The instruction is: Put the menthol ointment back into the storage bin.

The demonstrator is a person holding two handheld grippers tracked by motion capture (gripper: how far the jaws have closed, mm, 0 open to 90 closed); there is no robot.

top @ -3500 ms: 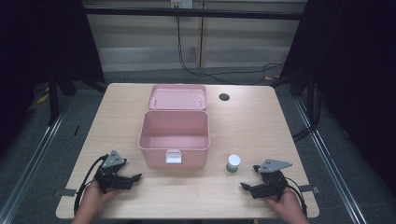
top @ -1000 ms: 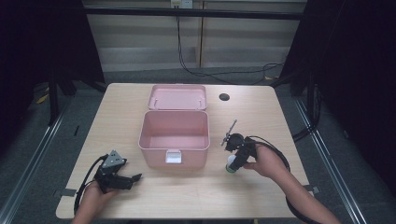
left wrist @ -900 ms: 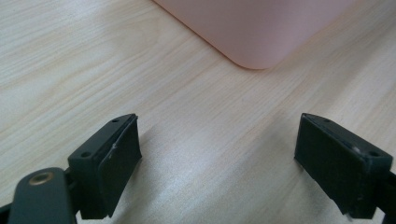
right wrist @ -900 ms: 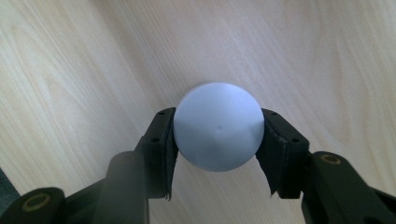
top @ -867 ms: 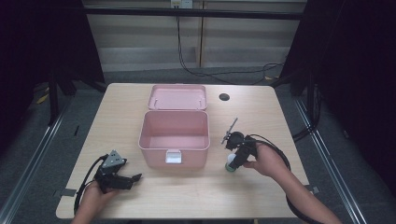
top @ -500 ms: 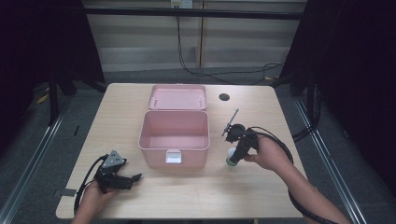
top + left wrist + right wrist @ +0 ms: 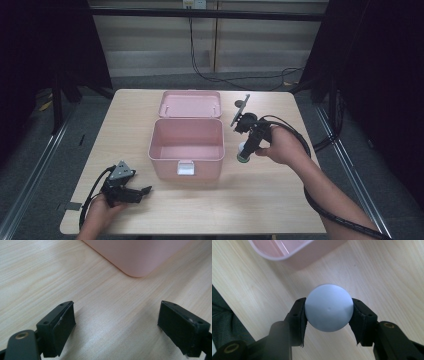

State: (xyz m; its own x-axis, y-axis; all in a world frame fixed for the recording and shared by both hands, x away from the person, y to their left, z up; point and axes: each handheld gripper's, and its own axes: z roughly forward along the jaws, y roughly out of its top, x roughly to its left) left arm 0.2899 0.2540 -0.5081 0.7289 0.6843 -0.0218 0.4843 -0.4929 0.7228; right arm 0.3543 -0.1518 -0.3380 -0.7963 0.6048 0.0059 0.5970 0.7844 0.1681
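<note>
On a pale wood-grain table point(image 7: 280, 200), the right gripper point(image 7: 328, 315) is clamping a small round jar with a smooth white lid point(image 7: 328, 311) between its fingers, beside an open pink plastic box point(image 7: 186, 147). The left gripper point(image 7: 125, 327) is resting with fingers spread, holding nothing.

No readable text (none anywhere)

- Small jar point(image 7: 245, 151) in the right tool point(image 7: 248, 147): body hidden under its pale lid point(image 7: 328, 311) in the right gripper view; label too small to read from above.
- Pink box point(image 7: 140, 255) cut off by the top edge in the left gripper view.
- Dark round thing point(image 7: 240, 104) at the far desk point(image 7: 280, 200) edge partly hidden behind the right tool.
</note>
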